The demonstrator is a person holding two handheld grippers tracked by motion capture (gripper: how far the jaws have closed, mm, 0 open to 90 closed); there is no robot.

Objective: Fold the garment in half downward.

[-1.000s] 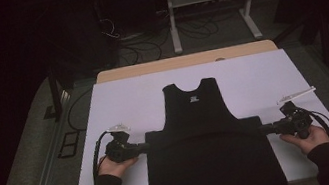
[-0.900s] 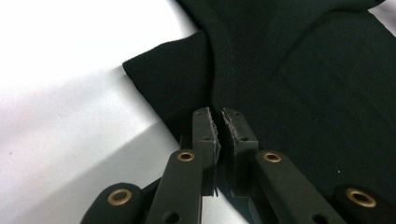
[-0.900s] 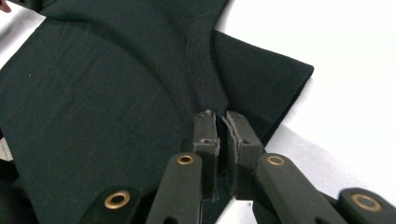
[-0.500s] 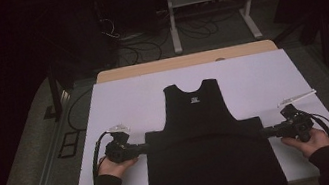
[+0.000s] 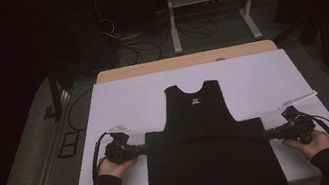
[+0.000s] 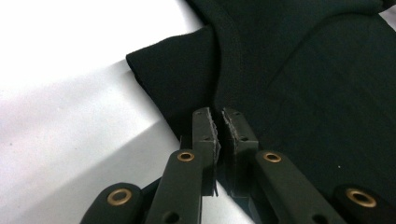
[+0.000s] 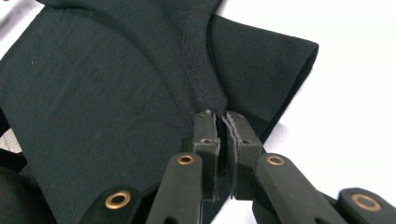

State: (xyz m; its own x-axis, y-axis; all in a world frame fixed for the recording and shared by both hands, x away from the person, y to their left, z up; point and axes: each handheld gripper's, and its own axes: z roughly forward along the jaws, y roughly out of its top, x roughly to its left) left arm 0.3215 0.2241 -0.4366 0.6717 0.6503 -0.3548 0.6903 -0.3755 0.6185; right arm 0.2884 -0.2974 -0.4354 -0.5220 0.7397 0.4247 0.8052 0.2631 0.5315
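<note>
Folding a black sleeveless top [image 5: 207,156] on the white sheet [image 5: 143,96] that covers the table — that's the work in hand. The top lies in the middle of the sheet, neckline away from me, and its lower half is already doubled up into a wide band across the near part, reaching to the armholes. Compared with the last two high-view frames nothing has shifted: same band edge, same hand spots, so I'm paused mid-fold rather than carrying the cloth on. My left gripper [image 6: 218,122] is pressed together on the band's left corner, pinching the folded cloth; my right gripper [image 7: 222,122] does the same at the right corner. Both corners lie flat on the sheet. My read — the first fold is laid, and letting go comes next.
</note>
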